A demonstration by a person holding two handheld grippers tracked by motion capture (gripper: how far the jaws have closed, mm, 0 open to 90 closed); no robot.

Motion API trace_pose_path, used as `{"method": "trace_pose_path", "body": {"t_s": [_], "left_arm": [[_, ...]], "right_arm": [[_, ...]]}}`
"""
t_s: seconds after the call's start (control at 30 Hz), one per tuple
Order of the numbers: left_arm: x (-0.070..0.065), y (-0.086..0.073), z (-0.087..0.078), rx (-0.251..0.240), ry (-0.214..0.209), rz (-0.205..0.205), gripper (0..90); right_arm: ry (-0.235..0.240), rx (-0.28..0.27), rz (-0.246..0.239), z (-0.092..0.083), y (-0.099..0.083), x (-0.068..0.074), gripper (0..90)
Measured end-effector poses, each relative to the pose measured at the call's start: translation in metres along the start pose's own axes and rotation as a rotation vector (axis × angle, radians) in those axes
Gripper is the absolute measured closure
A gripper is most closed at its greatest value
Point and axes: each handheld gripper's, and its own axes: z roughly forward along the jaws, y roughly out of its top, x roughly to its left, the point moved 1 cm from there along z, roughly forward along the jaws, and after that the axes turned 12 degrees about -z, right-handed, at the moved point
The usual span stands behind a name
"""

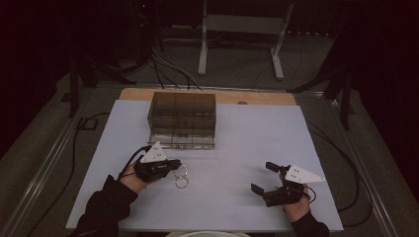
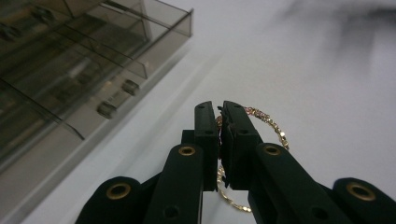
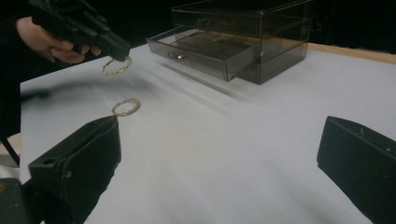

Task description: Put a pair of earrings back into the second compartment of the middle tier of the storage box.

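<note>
**Left gripper pinching gold bracelet, second bracelet on table**

Gold chain bracelet [image 2: 268, 122] clamped in left gripper [image 2: 219, 109], jaws pressed together on it. In the left gripper view the chain loops out right of the jaws and below them; the middle part is hidden behind the jaws. In the right gripper view the same bracelet [image 3: 116, 66] hangs off the gripper tip [image 3: 119, 52], clear of the table, slightly blurred. In the high view it [image 1: 182, 171] is small and dim, and lift-off can't be judged there.

Second gold bracelet [image 3: 125, 107] lies flat on the white table [image 1: 237, 148], just nearer the person than the held one; also seen in the high view [image 1: 182, 183].

Smoked transparent drawer box [image 1: 182, 118] sits at the far side of the table, bottom drawer [image 3: 201, 46] pulled out. Contents too dark to tell. Cut off at the top and left in the left gripper view.

Right gripper [image 1: 262, 178] low at the table's right, jaws spread wide, nothing between them; its own view crops both jaws at the edges.

Background floor, cables and metal stand mostly lost in darkness.
</note>
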Motion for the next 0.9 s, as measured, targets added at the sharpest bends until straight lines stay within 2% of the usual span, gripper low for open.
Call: {"method": "trace_pose_path", "body": {"t_s": [0.17, 0.43, 0.9], "left_arm": [[0.004, 0.008, -0.001, -0.019, 0.003, -0.009, 86.8], [0.008, 0.018, 0.004, -0.023, 0.009, -0.005, 86.8], [0.022, 0.035, 0.005, -0.078, 0.032, -0.031, 86.7]], "right_arm": [[-0.001, 0.000, 0.001, 0.000, 0.000, 0.000, 0.0], [0.001, 0.002, -0.003, 0.000, 0.000, 0.000, 0.0], [-0.001, 0.006, -0.003, 0.000, 0.000, 0.001, 0.0]]}}
